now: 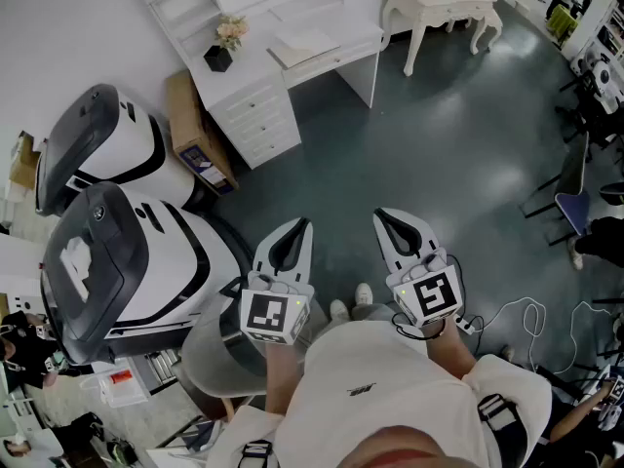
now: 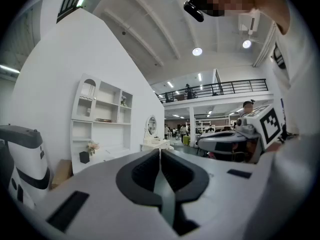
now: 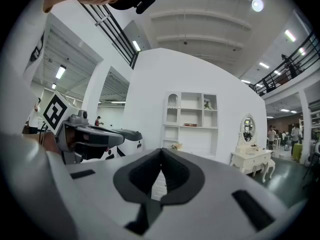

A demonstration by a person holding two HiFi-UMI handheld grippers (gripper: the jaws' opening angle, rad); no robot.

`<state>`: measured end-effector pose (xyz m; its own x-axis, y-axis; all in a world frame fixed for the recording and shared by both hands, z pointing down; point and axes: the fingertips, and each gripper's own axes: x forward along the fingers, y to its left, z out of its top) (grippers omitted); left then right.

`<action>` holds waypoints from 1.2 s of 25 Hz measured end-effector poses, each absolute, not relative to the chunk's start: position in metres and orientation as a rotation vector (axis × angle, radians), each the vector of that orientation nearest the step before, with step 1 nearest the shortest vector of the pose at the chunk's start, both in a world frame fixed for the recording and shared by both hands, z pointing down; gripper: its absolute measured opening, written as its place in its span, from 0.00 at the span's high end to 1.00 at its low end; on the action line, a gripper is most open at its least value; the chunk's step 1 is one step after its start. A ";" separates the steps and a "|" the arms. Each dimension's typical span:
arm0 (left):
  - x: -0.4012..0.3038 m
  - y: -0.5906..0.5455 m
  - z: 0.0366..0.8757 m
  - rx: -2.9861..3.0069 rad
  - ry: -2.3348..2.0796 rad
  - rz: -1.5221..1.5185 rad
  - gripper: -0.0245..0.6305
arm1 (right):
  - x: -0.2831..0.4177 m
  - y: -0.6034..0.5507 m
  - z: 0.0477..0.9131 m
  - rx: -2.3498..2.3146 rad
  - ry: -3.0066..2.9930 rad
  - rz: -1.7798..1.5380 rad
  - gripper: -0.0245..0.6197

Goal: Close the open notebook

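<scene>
Both tools idle, held in close to the body and pointing out over the floor (image 1: 439,144). That reads as a carry posture, not a working one. Left tool (image 1: 304,224): jaws pressed together, nothing between them. Right tool (image 1: 382,215): same, tips touching, empty. The notebook (image 1: 304,45) is probably the flat pale spread on the white counter (image 1: 255,76) far ahead, near the flower pot (image 1: 218,57); too small to confirm it's open. It's well apart from both tools, so the closing isn't started. My read is that the approach comes first.
</scene>
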<state>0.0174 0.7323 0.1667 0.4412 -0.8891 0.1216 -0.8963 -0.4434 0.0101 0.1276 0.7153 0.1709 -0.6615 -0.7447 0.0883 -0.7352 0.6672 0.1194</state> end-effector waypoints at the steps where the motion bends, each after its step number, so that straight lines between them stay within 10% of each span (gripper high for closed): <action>1: 0.017 0.730 0.167 2.604 -1.618 0.150 0.96 | 0.127 0.712 0.172 1.233 -2.755 -0.095 0.97; 30: 0.037 0.620 0.176 2.529 -1.710 0.166 0.96 | 0.139 0.595 0.187 1.118 -2.810 -0.031 0.97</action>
